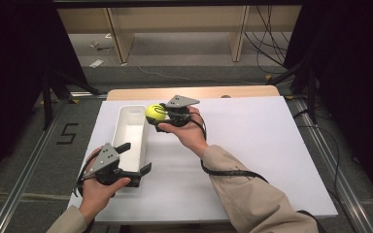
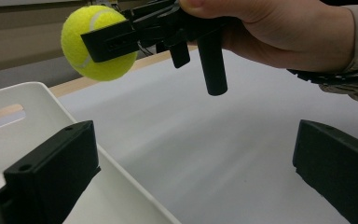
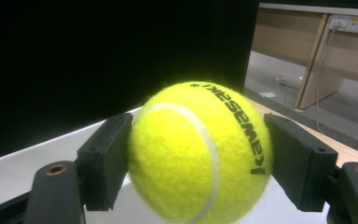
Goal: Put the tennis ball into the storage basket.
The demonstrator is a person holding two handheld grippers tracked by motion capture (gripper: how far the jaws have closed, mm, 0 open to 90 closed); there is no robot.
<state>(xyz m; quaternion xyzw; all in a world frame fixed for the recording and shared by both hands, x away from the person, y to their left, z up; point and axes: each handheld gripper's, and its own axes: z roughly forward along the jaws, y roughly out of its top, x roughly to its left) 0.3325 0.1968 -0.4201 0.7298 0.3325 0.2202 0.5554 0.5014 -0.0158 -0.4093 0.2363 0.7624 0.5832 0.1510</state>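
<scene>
A yellow tennis ball (image 1: 154,113) is clamped between the jaws of my right gripper (image 1: 157,114), held in the air just right of the far end of a white rectangular bin (image 1: 127,130). In the right gripper view the ball (image 3: 200,154) is pressed between both black jaws. In the left gripper view the ball (image 2: 95,42) and the right gripper (image 2: 114,42) hang above the bin's rim (image 2: 42,93). My left gripper (image 1: 138,158) is open at the bin's near end, one jaw over the bin and the other outside it.
A white board (image 1: 252,145) covers the wooden table, bare to the right of the bin. Black curtains flank both sides. Table legs and cables lie on the floor beyond the far edge.
</scene>
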